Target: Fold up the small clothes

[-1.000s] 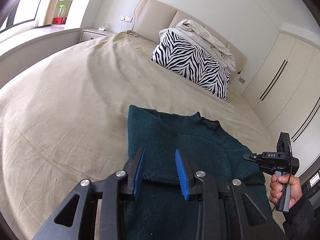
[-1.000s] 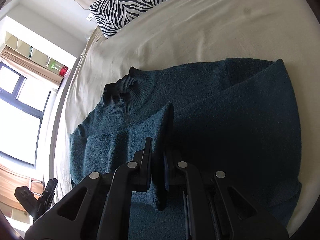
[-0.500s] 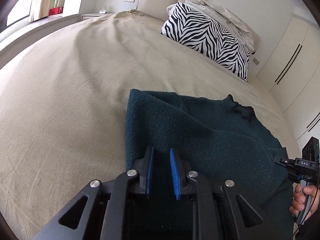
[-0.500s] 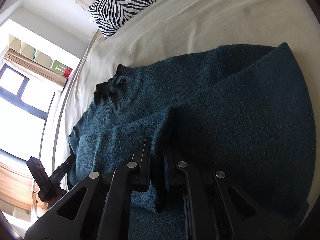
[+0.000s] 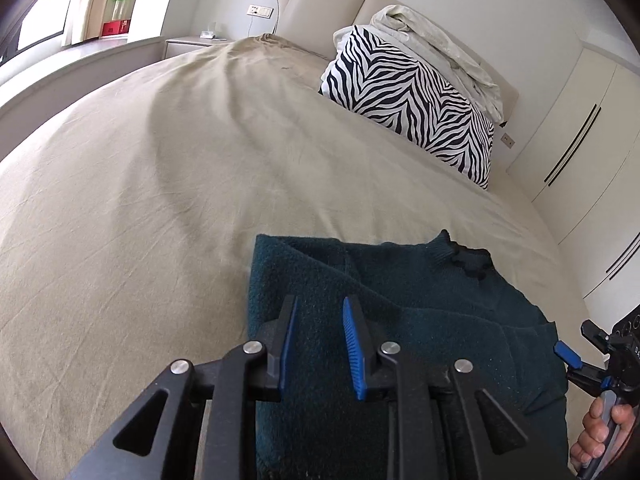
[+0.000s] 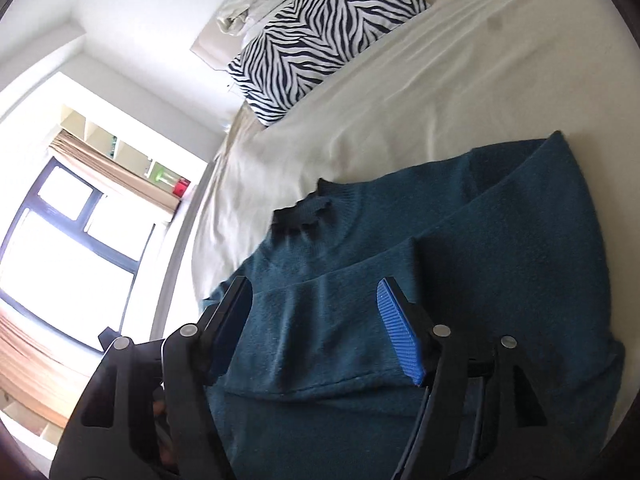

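Left wrist: zebra pillow (image 5: 416, 104) beyond teal sweater (image 5: 400, 300), beige bedsheet (image 5: 160, 200)

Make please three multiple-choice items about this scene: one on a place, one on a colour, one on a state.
1. Where does the sweater lie?
A. on the bed sheet
B. on the striped pillow
C. on the floor

2. What colour is the sweater?
A. red
B. dark teal
C. white

3. How does the right claw stand?
A. shut on the collar
B. shut on the pillow
C. open above the folded sleeve

Answers:
1. A: the sweater lies flat on the beige sheet, well short of the zebra pillow.
2. B: the knit is dark teal in both views.
3. C: its jaws have just been opening and stand wide, the pads clear of the cloth.
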`<action>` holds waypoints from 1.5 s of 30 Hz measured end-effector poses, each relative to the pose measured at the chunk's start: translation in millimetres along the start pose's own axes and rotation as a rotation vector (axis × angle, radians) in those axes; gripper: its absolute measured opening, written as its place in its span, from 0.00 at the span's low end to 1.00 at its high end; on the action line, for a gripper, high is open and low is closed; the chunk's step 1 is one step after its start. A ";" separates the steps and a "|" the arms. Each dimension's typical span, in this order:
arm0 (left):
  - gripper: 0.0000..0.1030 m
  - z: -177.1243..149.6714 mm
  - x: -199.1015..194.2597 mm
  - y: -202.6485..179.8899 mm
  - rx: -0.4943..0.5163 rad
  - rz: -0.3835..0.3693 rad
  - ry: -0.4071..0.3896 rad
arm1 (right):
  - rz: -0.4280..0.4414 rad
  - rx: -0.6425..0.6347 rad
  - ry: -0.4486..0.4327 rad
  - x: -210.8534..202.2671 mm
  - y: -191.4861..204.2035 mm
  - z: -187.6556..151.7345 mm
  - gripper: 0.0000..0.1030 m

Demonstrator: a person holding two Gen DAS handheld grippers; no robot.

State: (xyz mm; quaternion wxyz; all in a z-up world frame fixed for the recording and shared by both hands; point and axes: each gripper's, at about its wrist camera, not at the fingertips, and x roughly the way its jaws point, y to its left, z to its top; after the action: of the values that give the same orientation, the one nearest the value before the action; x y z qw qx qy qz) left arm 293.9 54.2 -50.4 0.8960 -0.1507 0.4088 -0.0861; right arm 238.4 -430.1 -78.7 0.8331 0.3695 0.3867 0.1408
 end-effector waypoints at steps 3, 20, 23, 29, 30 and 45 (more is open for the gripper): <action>0.25 4.1 37.6 7.6 0.014 0.032 0.076 | 0.025 -0.004 0.058 27.9 1.3 -7.0 0.63; 0.62 -100.0 -105.0 10.0 0.175 0.083 0.050 | -0.166 0.129 -0.090 -98.2 -66.0 -74.4 0.61; 0.63 -140.0 -137.1 18.8 0.147 0.033 0.115 | -0.195 0.143 -0.126 -145.2 -74.6 -110.7 0.61; 0.63 -209.8 -185.1 36.8 0.013 -0.057 0.231 | -0.243 0.135 -0.125 -210.5 -82.8 -181.2 0.61; 0.63 -219.4 -191.0 35.7 0.011 -0.066 0.248 | -0.244 0.132 -0.120 -217.8 -83.6 -191.2 0.61; 0.43 -268.7 -219.0 34.6 -0.014 -0.127 0.398 | -0.255 0.124 -0.008 -257.3 -75.2 -252.9 0.61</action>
State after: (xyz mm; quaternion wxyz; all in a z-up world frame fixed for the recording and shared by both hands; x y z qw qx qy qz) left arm -51.4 93.9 -74.1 0.7891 -0.1625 0.5682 -0.1677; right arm -124.9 -487.5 -102.4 0.8215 0.3686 0.4351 0.0081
